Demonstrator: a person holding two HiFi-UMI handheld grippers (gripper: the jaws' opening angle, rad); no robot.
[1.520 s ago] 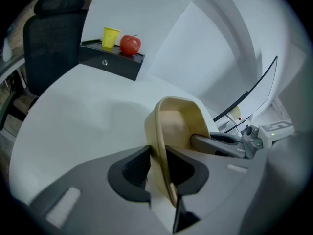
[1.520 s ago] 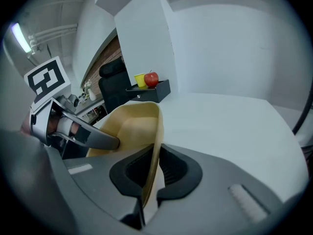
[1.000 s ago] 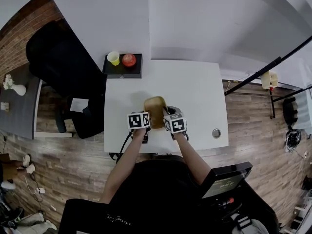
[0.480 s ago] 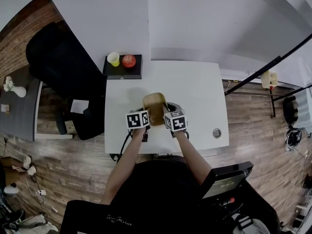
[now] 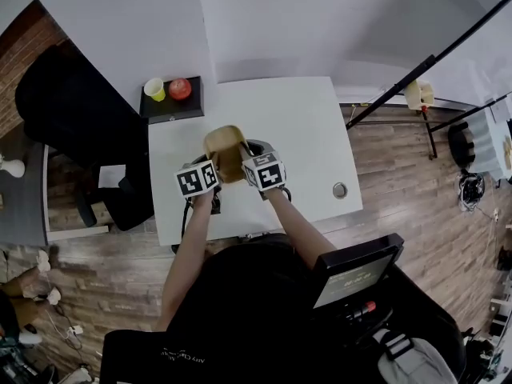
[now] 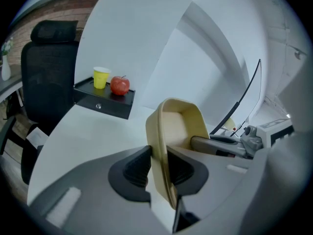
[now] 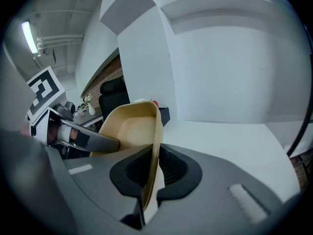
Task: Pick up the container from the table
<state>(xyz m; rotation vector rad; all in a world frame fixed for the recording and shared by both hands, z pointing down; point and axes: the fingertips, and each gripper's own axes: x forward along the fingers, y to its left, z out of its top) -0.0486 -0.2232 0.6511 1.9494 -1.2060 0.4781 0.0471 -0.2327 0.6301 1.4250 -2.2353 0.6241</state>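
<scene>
White table (image 5: 304, 134) beneath a thin tan plastic container (image 5: 225, 146), seemingly light and flexible, its opposite walls clamped by left gripper (image 6: 159, 168) and right gripper (image 7: 152, 173).

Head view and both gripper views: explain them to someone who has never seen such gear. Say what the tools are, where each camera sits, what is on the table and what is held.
There is no robot here. A person holds a two-jaw hand tool in each hand. The head view comes from a camera on the person's head, looking steeply down. The other two cameras ride on the tools and look along their jaws.

The left gripper and the right gripper each pinch one wall of a tan container. They grip opposite sides and hold it tilted above the white table.

At the table's far left corner is a black tray with a yellow cup and an apple. A small round thing lies near the right edge.
</scene>
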